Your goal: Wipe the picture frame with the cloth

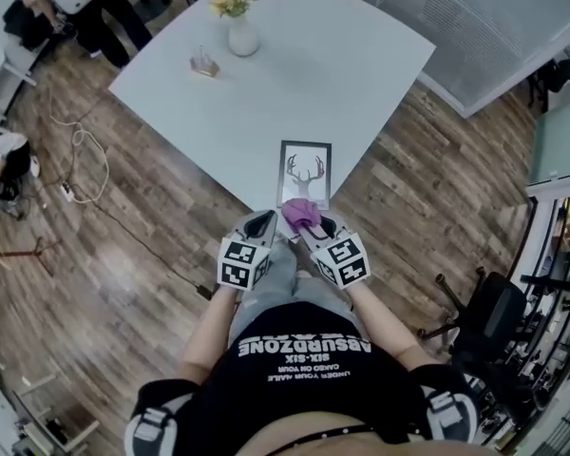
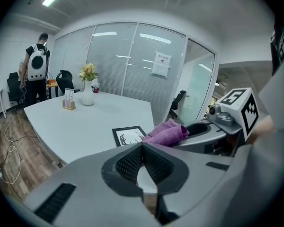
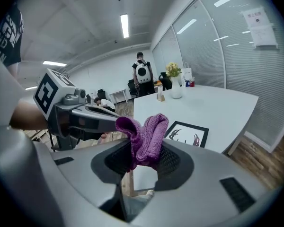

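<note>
Off the table's (image 1: 361, 55) near edge: left gripper (image 1: 264, 218) with jaws pressed together on nothing, and right gripper (image 1: 318, 226) clamped on a bunched purple cloth (image 1: 298, 212). Just beyond, flat on the table by that edge: picture frame (image 1: 304, 172). Toward the table's far side: vase of flowers (image 1: 241, 28).

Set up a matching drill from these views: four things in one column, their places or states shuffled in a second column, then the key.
Column one
1. cloth
2. picture frame
3. vase of flowers
4. left hand-held gripper

Column two
A. lying flat near the near edge of the table
B. jaws together, nothing between them
C. purple, clamped in the right hand-held gripper
D. standing upright at the table's far end

Pairs: 1-C, 2-A, 3-D, 4-B
</note>
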